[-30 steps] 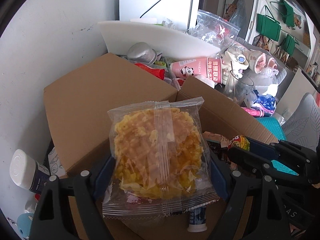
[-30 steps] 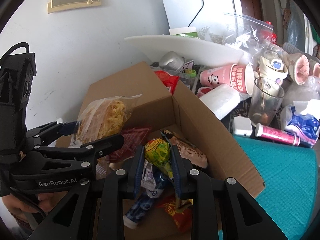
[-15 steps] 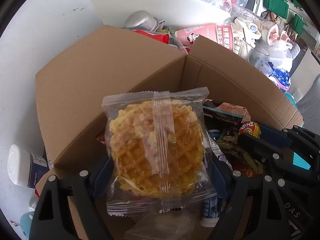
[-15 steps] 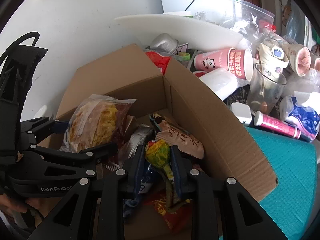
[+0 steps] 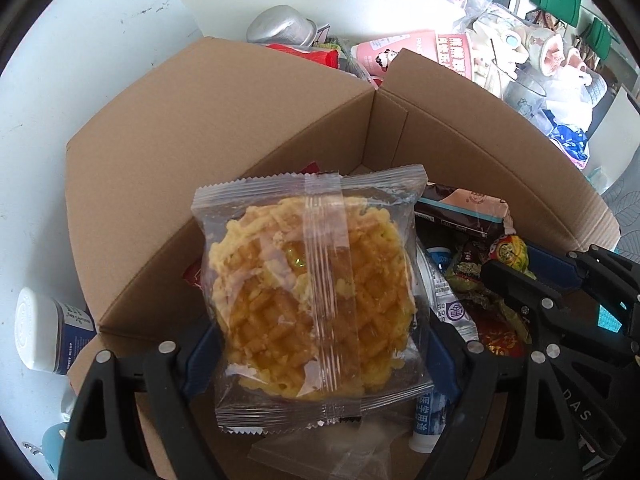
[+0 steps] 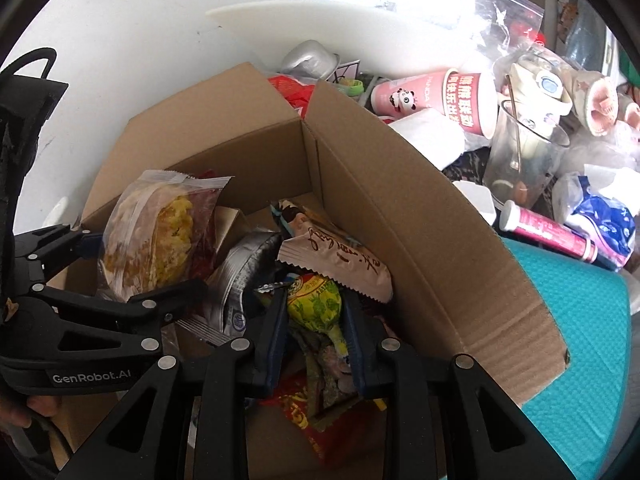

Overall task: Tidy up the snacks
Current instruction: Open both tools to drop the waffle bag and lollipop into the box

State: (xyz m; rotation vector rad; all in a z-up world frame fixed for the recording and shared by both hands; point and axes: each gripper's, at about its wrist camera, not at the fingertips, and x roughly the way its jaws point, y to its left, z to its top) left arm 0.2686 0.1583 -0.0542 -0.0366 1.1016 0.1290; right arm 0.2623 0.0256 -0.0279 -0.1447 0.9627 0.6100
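The clear-wrapped waffle cake is sitting lower than a second ago, now inside the cardboard box, above the loose packets there. The left gripper is still clamping it by both side edges. The right gripper is holding a yellow-green wrapped lollipop, its fingers closed on the head, and it too has dropped deeper among the snacks, just below a pink snack packet.

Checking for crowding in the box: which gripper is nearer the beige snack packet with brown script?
Right. The right gripper, shut on the lollipop, sits just below the beige packet; the left gripper, holding the waffle pack, is off to its left.
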